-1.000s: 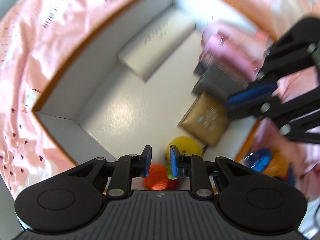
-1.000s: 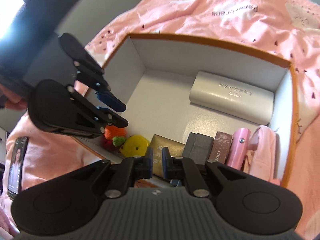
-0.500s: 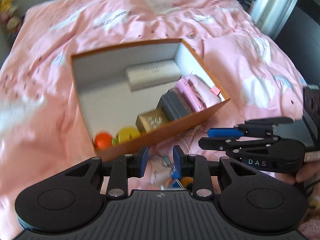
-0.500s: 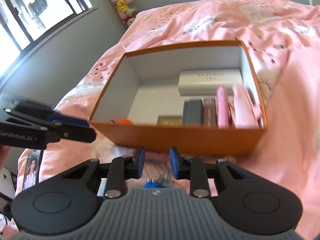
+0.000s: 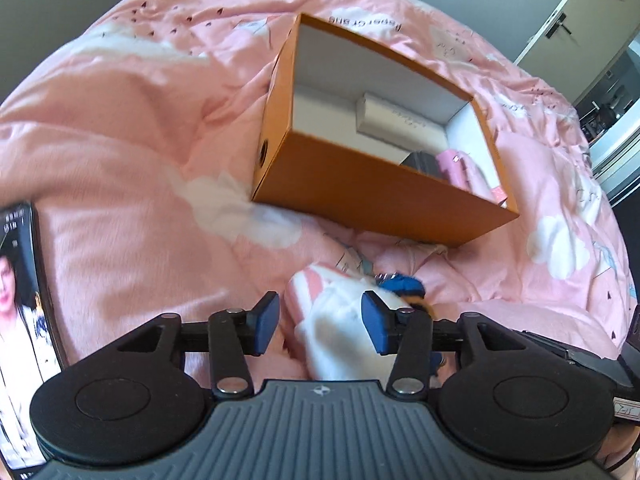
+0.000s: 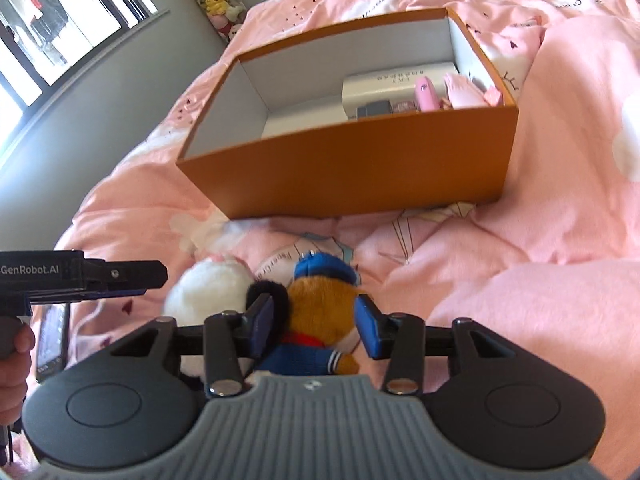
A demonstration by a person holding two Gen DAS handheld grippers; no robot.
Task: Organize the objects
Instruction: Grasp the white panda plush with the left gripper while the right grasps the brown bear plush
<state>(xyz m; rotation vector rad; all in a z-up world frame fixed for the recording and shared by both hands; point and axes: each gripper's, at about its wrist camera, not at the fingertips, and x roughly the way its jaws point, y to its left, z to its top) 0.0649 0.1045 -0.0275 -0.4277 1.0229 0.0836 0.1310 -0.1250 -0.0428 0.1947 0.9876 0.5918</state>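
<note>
1. Two plush toys lie side by side on the bed, just in front of the orange box: a brown plush in a blue cap and sailor top, and a white plush touching its left flank. Neither is in the box yet; I judge these the last loose items.
2. The right gripper has its jaws set wide, one to each side of the brown plush, apparently not pressing it. Looks like a pre-grasp straddle, lined up so closing would pinch the body.
3. The left gripper is likewise spread wide, around the white plush, pink fabric at its near edge. Contact cannot be made out; the frame is blurred here.
4. The box sits open-topped on the pink duvet. Along its right side stand a white case, a dark box and pink items, packed close together, probably to leave room; the left part looks free from here, though the near wall hides the floor.
5. A phone lies on the bed to the left, well apart from the toys.
6. Soft toys should compress under the jaws; a grip low on the body seems safest for lifting over the near wall.
</note>
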